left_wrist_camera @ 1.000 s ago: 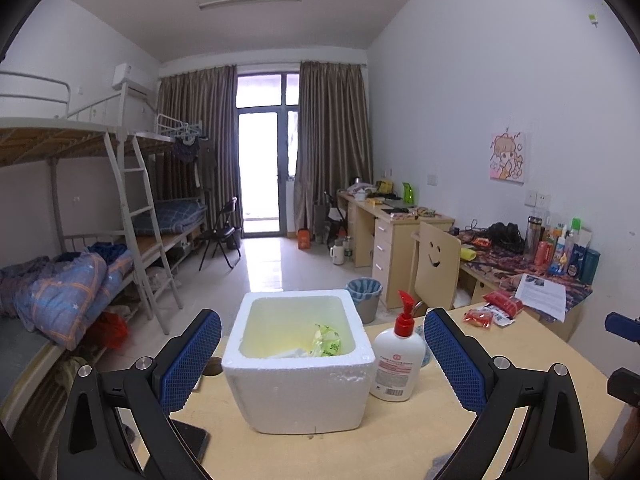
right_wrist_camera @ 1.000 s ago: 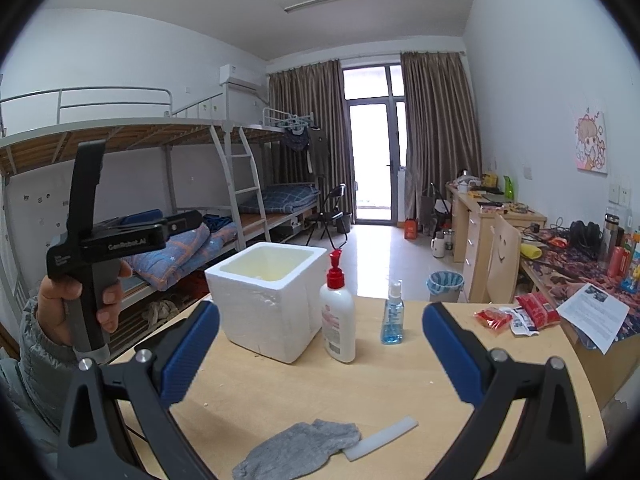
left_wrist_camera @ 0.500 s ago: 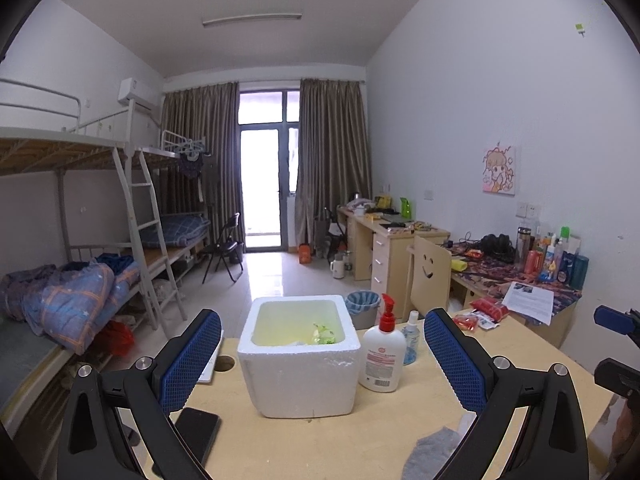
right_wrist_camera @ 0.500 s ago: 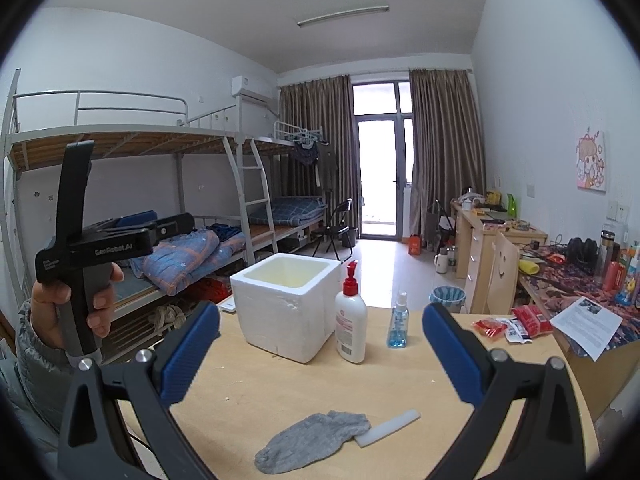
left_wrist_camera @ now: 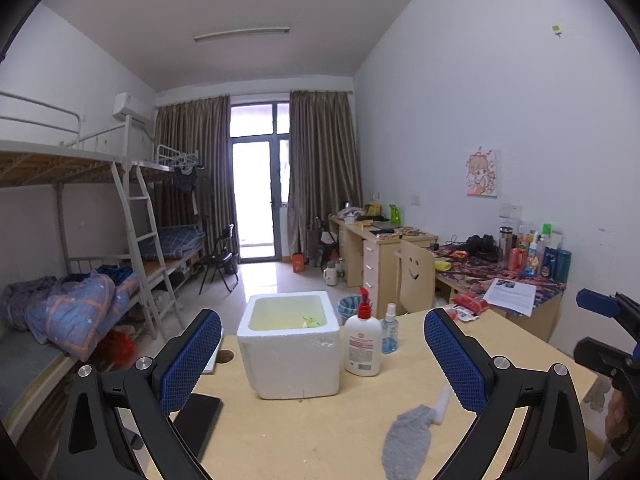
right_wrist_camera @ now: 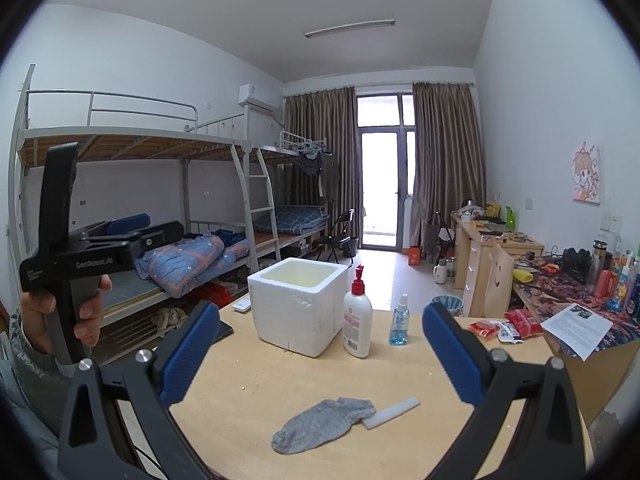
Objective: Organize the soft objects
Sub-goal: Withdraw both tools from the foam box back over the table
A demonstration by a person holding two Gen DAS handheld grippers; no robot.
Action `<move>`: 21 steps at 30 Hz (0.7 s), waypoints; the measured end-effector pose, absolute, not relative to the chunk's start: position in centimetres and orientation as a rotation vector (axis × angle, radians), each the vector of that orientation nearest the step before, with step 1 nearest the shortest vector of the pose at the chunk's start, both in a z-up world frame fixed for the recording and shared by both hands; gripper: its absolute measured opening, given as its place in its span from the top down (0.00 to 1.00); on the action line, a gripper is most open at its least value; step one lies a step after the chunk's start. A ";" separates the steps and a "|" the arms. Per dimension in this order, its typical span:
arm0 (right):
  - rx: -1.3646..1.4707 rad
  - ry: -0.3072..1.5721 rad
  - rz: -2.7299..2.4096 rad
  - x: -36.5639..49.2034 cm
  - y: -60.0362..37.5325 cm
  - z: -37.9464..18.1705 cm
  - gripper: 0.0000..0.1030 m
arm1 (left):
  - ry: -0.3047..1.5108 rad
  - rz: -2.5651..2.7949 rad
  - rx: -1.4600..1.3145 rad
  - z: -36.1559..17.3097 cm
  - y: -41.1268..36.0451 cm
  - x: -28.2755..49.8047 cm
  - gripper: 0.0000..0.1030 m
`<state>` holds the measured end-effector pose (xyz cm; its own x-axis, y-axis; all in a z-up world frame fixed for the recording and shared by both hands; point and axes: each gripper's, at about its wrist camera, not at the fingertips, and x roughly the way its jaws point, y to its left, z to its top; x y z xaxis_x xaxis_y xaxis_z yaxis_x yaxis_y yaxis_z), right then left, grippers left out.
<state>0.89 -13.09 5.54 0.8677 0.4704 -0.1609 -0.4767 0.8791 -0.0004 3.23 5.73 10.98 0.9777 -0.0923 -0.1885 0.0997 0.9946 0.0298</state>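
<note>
A grey sock (right_wrist_camera: 320, 424) lies flat on the wooden table (right_wrist_camera: 248, 384), its toe resting on a white strip (right_wrist_camera: 390, 411). The sock (left_wrist_camera: 406, 438) also shows low in the left wrist view. Behind it stands a white foam box (left_wrist_camera: 294, 360) with something green (left_wrist_camera: 310, 322) inside. My left gripper (left_wrist_camera: 321, 316) is open, held above the table short of the box. My right gripper (right_wrist_camera: 320, 309) is open too, above and short of the sock. Neither holds anything. A hand (right_wrist_camera: 86, 316) grips the left tool's handle.
A red-capped pump bottle (right_wrist_camera: 357, 320) and a small blue spray bottle (right_wrist_camera: 400, 322) stand right of the box. A black phone (left_wrist_camera: 196, 420) lies at the table's left edge. Red snack packets (right_wrist_camera: 504, 326) sit far right. Bunk beds line the left wall.
Both grippers have drawn back from the box and stayed open. The box looks smaller, and the sock has come into the left wrist view.
</note>
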 end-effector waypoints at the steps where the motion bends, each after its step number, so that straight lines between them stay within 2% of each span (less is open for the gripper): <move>1: -0.040 0.156 0.491 0.7 -13.2 5.5 0.00 | 0.186 -0.097 0.042 11.0 5.6 2.9 0.01; 21: -0.042 0.121 0.411 -0.7 -13.1 3.5 0.00 | 0.089 -0.107 0.021 6.6 3.5 -0.1 0.01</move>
